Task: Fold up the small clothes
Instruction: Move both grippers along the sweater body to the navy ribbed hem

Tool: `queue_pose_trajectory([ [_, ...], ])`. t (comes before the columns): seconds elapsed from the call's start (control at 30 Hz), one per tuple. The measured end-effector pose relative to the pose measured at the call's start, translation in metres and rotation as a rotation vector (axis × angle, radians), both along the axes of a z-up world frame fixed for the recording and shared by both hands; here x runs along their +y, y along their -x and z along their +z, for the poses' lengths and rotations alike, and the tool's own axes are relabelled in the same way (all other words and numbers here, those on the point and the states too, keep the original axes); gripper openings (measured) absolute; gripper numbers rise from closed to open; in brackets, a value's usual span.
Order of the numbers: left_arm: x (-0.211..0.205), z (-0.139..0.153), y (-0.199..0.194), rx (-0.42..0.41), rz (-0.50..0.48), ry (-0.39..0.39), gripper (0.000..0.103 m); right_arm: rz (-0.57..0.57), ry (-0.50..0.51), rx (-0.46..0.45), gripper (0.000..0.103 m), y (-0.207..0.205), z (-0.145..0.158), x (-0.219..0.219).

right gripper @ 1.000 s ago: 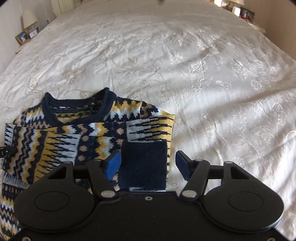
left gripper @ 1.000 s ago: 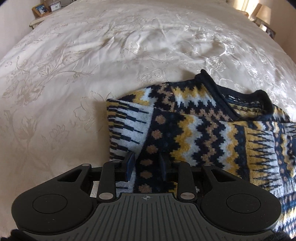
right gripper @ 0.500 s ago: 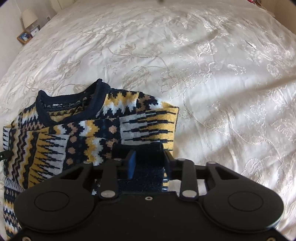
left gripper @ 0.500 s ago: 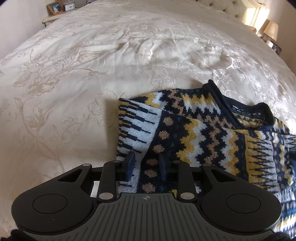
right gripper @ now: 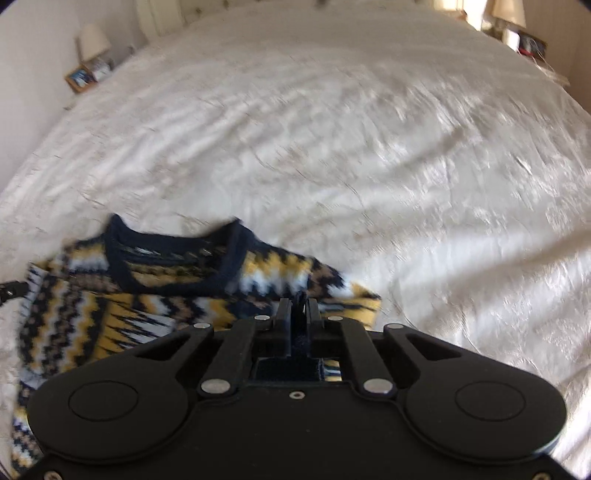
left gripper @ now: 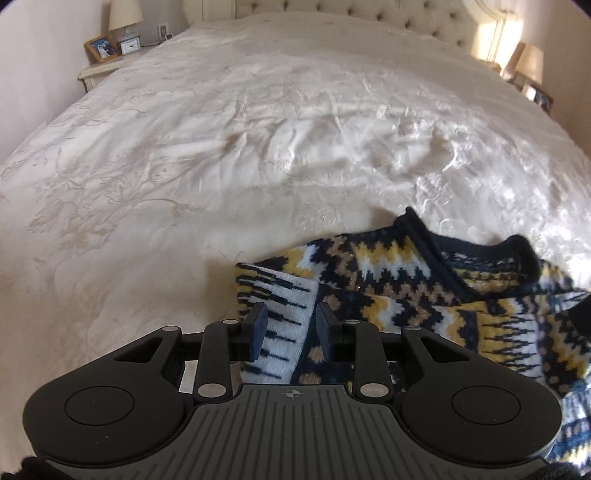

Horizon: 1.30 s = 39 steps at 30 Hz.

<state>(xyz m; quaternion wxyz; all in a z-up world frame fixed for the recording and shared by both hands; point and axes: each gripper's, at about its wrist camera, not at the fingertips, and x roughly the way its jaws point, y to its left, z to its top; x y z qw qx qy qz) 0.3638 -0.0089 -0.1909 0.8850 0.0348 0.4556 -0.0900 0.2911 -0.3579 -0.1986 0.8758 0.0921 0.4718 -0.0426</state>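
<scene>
A small patterned sweater [left gripper: 413,295], navy, yellow, white and tan with a navy collar, lies on the white bedspread [left gripper: 221,155]. My left gripper [left gripper: 290,332] is narrowed around the sweater's folded left edge, with knit between its fingers. In the right wrist view the sweater [right gripper: 155,295] fills the lower left. My right gripper [right gripper: 298,314] is shut on the sweater's dark navy cuff at its right edge. The near part of the sweater is hidden behind both gripper bodies.
The bedspread [right gripper: 369,147] stretches far ahead and to both sides. A nightstand [left gripper: 107,62] with a lamp, clock and photo frame stands at the far left. A tufted headboard [left gripper: 332,14] and another lamp [left gripper: 528,59] are at the back.
My right gripper closed from open onto the navy cuff and lifted. Both grippers tilted upward, so more of the bed and the headboard show. The left gripper kept its hold on the sweater edge.
</scene>
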Motion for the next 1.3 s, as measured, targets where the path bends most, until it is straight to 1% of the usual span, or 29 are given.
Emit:
queue_pose_trajectory([
  [0.13,-0.002,-0.023,-0.010,0.047,-0.006,-0.085,0.029,-0.032,0.025,0.076,0.013,0.002,-0.023,-0.009],
  [0.2,0.004,-0.031,-0.013,0.062,0.019,-0.120,0.031,-0.043,0.022,0.103,0.013,0.006,-0.032,-0.013],
  [0.23,0.010,-0.033,-0.016,0.078,0.037,-0.108,0.032,-0.050,0.028,0.114,0.012,0.008,-0.035,-0.014],
  [0.27,0.017,-0.036,-0.017,0.091,0.063,-0.068,0.035,-0.057,0.035,0.125,0.012,0.010,-0.038,-0.015],
  [0.3,0.022,-0.036,-0.018,0.097,0.080,-0.051,0.041,-0.064,0.038,0.135,0.012,0.011,-0.040,-0.016],
  [0.4,0.022,-0.031,-0.017,0.086,0.062,-0.076,0.042,-0.088,0.032,0.136,0.014,0.016,-0.040,-0.020],
  [0.47,0.019,-0.020,-0.013,0.065,0.065,-0.070,0.041,-0.110,0.031,0.109,0.022,0.020,-0.032,-0.021],
  [0.53,0.018,-0.005,-0.002,0.036,0.078,-0.035,0.041,-0.115,0.040,0.065,0.024,0.026,-0.020,-0.017],
  [0.6,0.014,0.007,0.010,0.017,0.061,-0.007,0.041,-0.097,0.047,0.015,0.025,0.031,-0.007,-0.007],
  [0.63,0.009,0.012,0.016,0.012,0.044,0.001,0.041,-0.077,0.049,-0.002,0.031,0.034,-0.002,0.001],
  [0.67,0.003,0.017,0.025,0.009,0.020,0.010,0.041,-0.054,0.044,-0.016,0.045,0.036,0.003,0.009],
  [0.73,-0.010,0.019,0.036,0.014,-0.018,0.025,0.041,0.003,0.010,-0.034,0.058,0.037,0.006,0.029],
  [0.77,-0.017,0.019,0.042,0.024,-0.039,0.034,0.042,0.033,-0.008,-0.036,0.060,0.036,0.005,0.040],
  [0.87,-0.036,0.006,0.055,0.063,-0.080,0.037,0.044,0.107,-0.024,-0.006,0.060,0.031,-0.006,0.075],
  [0.93,-0.043,-0.008,0.060,0.103,-0.096,0.014,0.044,0.146,-0.018,0.027,0.060,0.026,-0.018,0.095],
  [1.03,-0.045,-0.029,0.063,0.147,-0.121,-0.046,0.044,0.142,0.020,0.092,0.060,0.024,-0.038,0.105],
  [1.1,-0.038,-0.037,0.065,0.151,-0.132,-0.065,0.046,0.121,0.042,0.112,0.059,0.025,-0.045,0.100],
  [1.17,-0.029,-0.037,0.064,0.154,-0.141,-0.051,0.046,0.111,0.043,0.117,0.059,0.029,-0.045,0.094],
  [1.23,-0.022,-0.030,0.066,0.156,-0.138,-0.041,0.047,0.109,0.056,0.113,0.059,0.033,-0.039,0.091],
  [1.27,-0.019,-0.026,0.069,0.149,-0.136,-0.038,0.048,0.108,0.056,0.103,0.061,0.037,-0.036,0.090],
  [1.3,-0.016,-0.020,0.073,0.143,-0.135,-0.035,0.053,0.107,0.049,0.089,0.061,0.042,-0.030,0.088],
])
